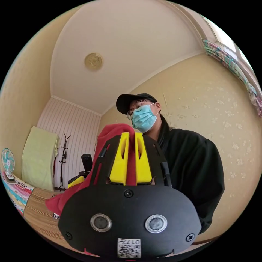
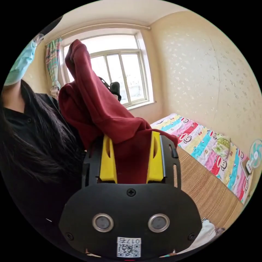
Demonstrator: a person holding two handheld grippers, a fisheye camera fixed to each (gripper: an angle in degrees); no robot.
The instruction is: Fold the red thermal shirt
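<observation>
**Shirt held aloft in both claws, folding not yet begun**

The red thermal shirt [image 2: 92, 109] hangs in the air in front of the person, bunched and draped rather than laid flat. In the right gripper view a thick wad of its cloth fills the gap between the yellow jaws of the right claw [image 2: 131, 161], which stand fairly wide apart but appear pressed against the bunch on both sides; above them a long part of the garment (it looks like a sleeve, though I cannot be sure) rises toward the window [image 2: 120, 79]. In the left gripper view the left claw [image 1: 130, 161] has its jaws drawn close together, pinching a thin band of the same red fabric, and more of the shirt spills down behind the claw toward the bed.

Judged from this, the task is at its very start. No crease or neat edge shows anywhere on the cloth, and the shirt rests on no surface. What remains is nearly everything: spreading it flat, most likely on the woven mat [image 2: 207, 188] that lies on the bed beside the cartoon-print quilt [image 2: 215, 152], then bringing in the sleeves and doubling the body.

The person [image 1: 188, 163] in dark clothes stands just behind the garment. A small fan [image 1: 8, 161] sits at the far end of the bed.
</observation>
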